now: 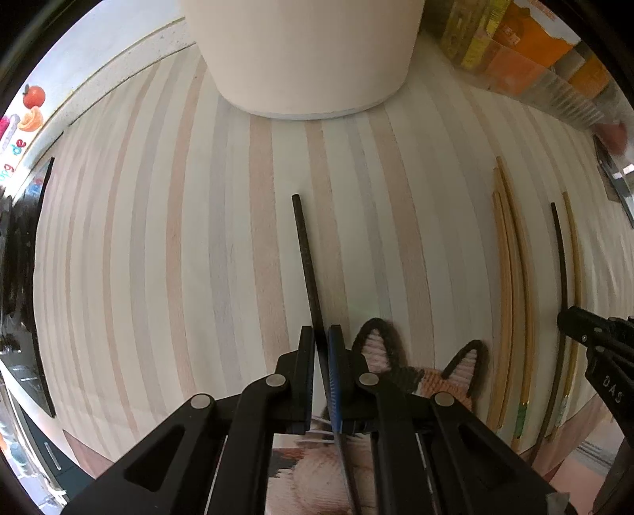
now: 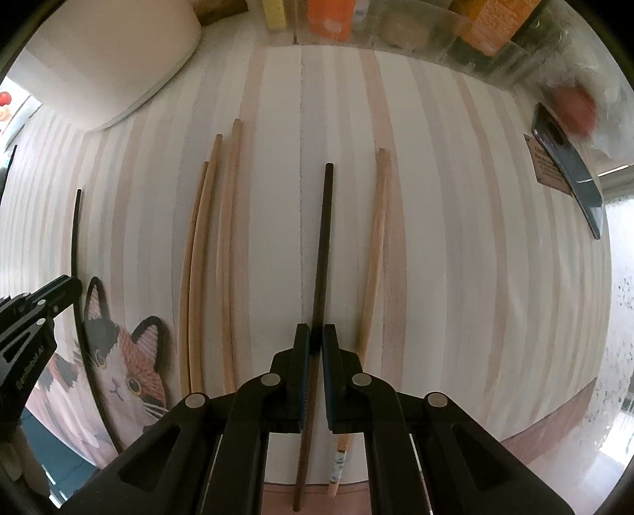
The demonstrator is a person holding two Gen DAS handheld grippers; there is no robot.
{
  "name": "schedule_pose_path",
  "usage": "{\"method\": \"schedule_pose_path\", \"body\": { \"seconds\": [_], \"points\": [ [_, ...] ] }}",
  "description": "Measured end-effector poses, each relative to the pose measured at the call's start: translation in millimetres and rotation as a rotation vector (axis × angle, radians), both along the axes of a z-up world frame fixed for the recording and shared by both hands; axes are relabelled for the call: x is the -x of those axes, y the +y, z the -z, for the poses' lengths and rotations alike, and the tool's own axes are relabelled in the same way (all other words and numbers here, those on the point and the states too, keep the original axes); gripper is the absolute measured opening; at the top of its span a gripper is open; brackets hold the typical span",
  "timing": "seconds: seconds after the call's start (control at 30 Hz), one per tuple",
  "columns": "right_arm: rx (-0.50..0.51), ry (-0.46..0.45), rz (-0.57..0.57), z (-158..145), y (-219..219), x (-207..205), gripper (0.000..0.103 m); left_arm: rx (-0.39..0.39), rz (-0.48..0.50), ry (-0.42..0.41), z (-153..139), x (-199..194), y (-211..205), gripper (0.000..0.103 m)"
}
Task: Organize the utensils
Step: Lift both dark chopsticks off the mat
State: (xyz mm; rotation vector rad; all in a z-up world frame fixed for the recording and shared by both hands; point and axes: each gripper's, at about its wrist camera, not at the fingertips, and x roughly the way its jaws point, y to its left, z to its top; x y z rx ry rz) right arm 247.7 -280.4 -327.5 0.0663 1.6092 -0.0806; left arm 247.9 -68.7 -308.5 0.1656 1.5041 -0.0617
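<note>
Black chopsticks, two: your left gripper [image 1: 321, 336] pinches one chopstick [image 1: 305, 253], your right gripper [image 2: 313, 336] the other chopstick [image 2: 323, 245]; four wooden chopsticks [image 2: 198, 257] lie alongside.

A home dining table: striped tablecloth [image 2: 455, 237], chopsticks [image 2: 226, 253], cat-shaped mat [image 2: 126, 356], food boxes [image 2: 329, 16] behind.

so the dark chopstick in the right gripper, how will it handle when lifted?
Dark chopstick looks thin, straight, likely stiff and light. The right gripper pinches it off-centre, so the long free end may droop or pivot. It may roll on the striped mat.
</note>
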Motion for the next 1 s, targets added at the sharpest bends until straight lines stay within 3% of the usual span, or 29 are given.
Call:
{"method": "schedule_pose_path", "body": {
  "seconds": [0.3,0.63,0.8,1.0],
  "points": [
    [0.008,0.025,0.009,8.1,6.3,-19.6,0.007,0.011,-0.018,0.011,-1.7,-1.1,3.1,0.004],
    [0.039,-0.004,0.027,6.7,19.9,-22.6,0.007,-0.031,-0.007,-0.015,4.6,8.0,-15.2,0.003],
    [-0.021,-0.03,0.067,2.0,11.5,-14.0,0.006,-0.016,0.007,-0.068,-17.0,17.5,-18.0,0.003],
    [-0.076,-0.114,0.091,-23.9,-0.3,-6.7,0.006,0.02,0.026,-0.157,-58.9,27.4,-22.1,0.003]
  ]
}}
